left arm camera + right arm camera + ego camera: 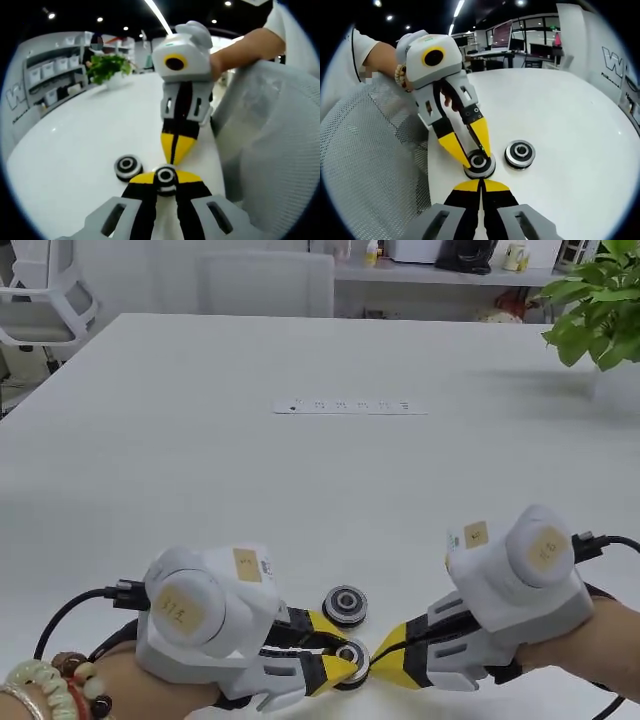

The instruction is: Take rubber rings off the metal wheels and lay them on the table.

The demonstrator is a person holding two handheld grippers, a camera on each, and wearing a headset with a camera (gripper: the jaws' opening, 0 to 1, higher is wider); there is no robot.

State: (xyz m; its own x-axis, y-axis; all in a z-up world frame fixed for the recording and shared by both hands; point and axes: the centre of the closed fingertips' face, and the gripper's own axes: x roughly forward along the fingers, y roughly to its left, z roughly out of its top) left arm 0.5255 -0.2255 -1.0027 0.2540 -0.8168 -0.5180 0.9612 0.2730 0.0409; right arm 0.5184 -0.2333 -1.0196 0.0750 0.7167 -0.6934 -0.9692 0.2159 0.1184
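Near the front edge of the white surface (300, 490), the left claw (166, 177) is clenched on a metal wheel (480, 165) with its black rubber ring (490, 172) on, the right claw (482, 186) is pressed closed and empty, its tip just beside that wheel, and a second wheel (520, 154) lies flat close by.

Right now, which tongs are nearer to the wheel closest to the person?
Left. The left tongs are clamped on either side of that wheel. The right tongs, shut, point at its rim from the opposite side, at most just touching it.
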